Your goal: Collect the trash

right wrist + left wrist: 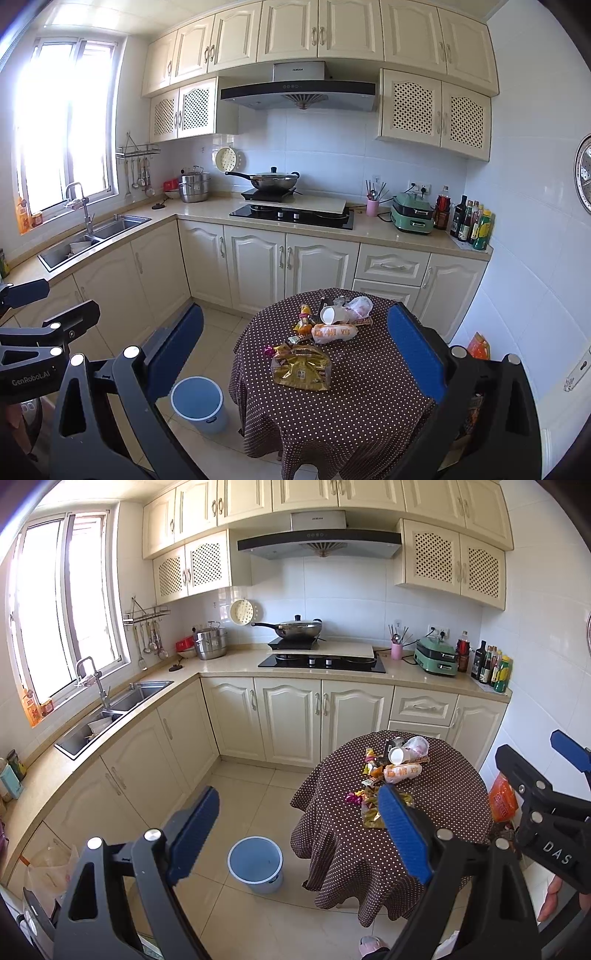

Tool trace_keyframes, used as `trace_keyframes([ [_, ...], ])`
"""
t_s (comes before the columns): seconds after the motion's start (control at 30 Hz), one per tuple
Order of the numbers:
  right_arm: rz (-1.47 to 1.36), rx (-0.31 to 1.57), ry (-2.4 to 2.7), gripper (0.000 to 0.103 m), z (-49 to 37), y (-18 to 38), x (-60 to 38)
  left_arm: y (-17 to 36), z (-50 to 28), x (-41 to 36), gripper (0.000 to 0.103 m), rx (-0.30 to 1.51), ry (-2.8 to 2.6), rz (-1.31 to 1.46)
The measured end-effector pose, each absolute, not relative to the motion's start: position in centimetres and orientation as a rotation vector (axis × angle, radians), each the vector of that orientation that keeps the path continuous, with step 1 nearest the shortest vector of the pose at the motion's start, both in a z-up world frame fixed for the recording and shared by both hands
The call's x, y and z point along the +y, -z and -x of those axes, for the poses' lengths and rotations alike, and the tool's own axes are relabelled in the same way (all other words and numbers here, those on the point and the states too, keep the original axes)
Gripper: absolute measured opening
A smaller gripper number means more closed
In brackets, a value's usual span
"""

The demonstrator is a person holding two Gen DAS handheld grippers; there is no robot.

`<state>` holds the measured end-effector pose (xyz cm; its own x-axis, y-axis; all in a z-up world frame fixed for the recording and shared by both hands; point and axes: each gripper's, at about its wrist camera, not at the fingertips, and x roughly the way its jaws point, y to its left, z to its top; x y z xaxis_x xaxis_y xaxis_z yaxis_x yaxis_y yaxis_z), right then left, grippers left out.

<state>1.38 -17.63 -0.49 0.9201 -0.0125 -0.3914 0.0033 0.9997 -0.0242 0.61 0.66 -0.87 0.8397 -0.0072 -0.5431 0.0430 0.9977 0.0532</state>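
A round table [351, 413] under a brown dotted cloth carries a pile of trash: a gold snack bag [301, 369], a tipped white paper cup [332, 314], an orange-labelled packet [334, 332], a clear plastic bag [360, 306] and small candy wrappers [267, 350]. On the floor left of the table stands a blue bucket [197, 404], with nothing visible inside it. My right gripper [295, 347] is open, held back from the table and framing the pile. My left gripper [299, 830] is also open, above the floor between the bucket [255, 864] and the table [443, 812]. Neither holds anything.
Cream cabinets and an L-shaped counter run along the left and far walls, with a sink [110, 709], a hob and a wok [295, 629]. An orange bag [502, 801] sits right of the table. A person's slipper [371, 943] and hand [554, 897] show below.
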Motion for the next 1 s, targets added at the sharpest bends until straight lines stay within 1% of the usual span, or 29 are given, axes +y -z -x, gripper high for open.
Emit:
trace_keyframes([
  [1.0, 0.036, 0.418, 0.001, 0.096, -2.9, 0.8, -16.0, 1.3, -2.1, 2.3, 0.086, 0.593, 0.03, -0.055],
])
